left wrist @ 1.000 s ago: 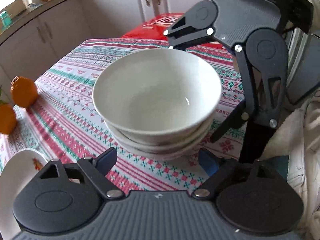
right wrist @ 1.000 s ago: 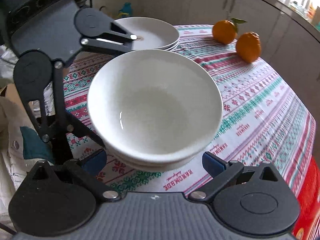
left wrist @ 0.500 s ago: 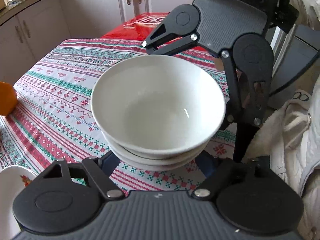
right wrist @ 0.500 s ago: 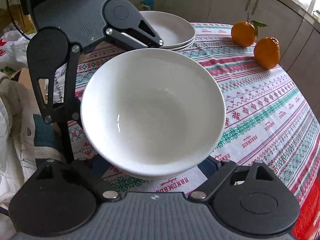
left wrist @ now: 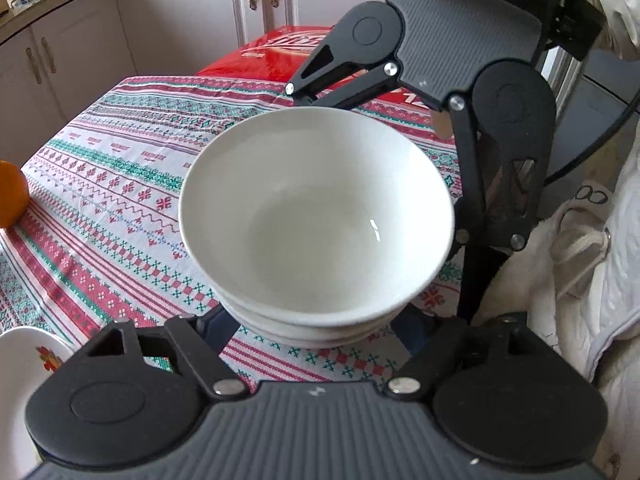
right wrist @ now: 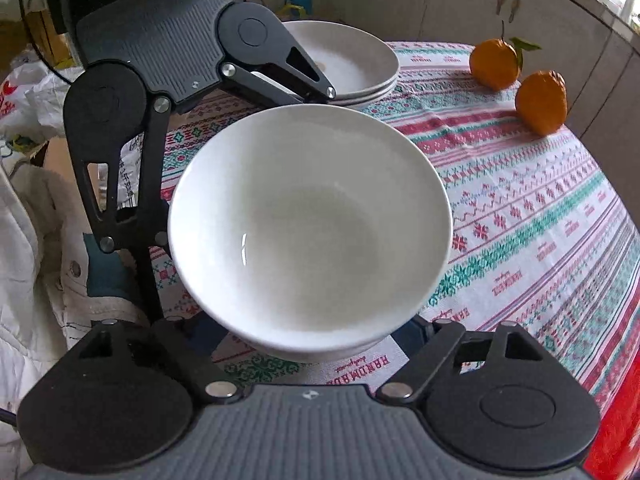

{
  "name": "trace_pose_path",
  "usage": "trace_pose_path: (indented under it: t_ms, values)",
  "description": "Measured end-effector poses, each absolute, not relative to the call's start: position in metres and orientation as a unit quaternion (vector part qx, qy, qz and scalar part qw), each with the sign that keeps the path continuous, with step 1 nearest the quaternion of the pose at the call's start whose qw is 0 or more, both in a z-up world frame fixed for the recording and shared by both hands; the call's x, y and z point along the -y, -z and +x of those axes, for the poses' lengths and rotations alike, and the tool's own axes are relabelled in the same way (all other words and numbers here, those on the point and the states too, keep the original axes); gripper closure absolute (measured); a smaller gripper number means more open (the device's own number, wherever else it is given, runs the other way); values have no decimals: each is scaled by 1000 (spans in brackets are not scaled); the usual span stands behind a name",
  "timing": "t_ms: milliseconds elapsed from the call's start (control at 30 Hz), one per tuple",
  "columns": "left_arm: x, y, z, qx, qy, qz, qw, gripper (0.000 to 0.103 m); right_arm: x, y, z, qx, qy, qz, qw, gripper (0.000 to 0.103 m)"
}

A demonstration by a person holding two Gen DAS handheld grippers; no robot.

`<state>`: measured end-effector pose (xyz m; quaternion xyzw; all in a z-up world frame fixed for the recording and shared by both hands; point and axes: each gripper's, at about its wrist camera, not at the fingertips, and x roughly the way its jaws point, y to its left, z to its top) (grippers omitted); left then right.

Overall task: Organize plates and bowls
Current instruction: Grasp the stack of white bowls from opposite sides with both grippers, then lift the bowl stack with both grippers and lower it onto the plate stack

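A stack of white bowls (left wrist: 316,220) sits between both grippers, above the patterned tablecloth (left wrist: 112,184). My left gripper (left wrist: 316,326) reaches under the near side of the stack, jaws spread wide, blue pads hidden beneath the bowls. My right gripper (right wrist: 312,330) does the same from the opposite side of the stack (right wrist: 308,224). Each gripper faces the other across the bowls. Whether the stack is lifted or rests on the cloth is hard to tell. A stack of white plates (right wrist: 352,64) stands at the far side in the right wrist view.
Two oranges (right wrist: 520,80) lie on the tablecloth far right in the right wrist view; one orange (left wrist: 12,196) shows at the left edge. A decorated white plate (left wrist: 24,368) is lower left. A red box (left wrist: 280,52) lies beyond the table. White fabric (left wrist: 580,280) lies right.
Both grippers have slid further under the bowl stack, so their blue pads are now hidden. The stack sits closer and larger in both views.
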<state>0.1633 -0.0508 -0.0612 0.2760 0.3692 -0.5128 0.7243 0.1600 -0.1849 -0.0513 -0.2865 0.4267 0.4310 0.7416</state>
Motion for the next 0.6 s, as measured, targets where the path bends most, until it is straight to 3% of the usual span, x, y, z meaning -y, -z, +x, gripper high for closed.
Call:
trace_pose_path:
  t_ms: [600]
  values:
    - [-31, 9, 160, -340, 426, 260, 797, 23, 104, 2, 187, -357, -483, -341, 723, 14]
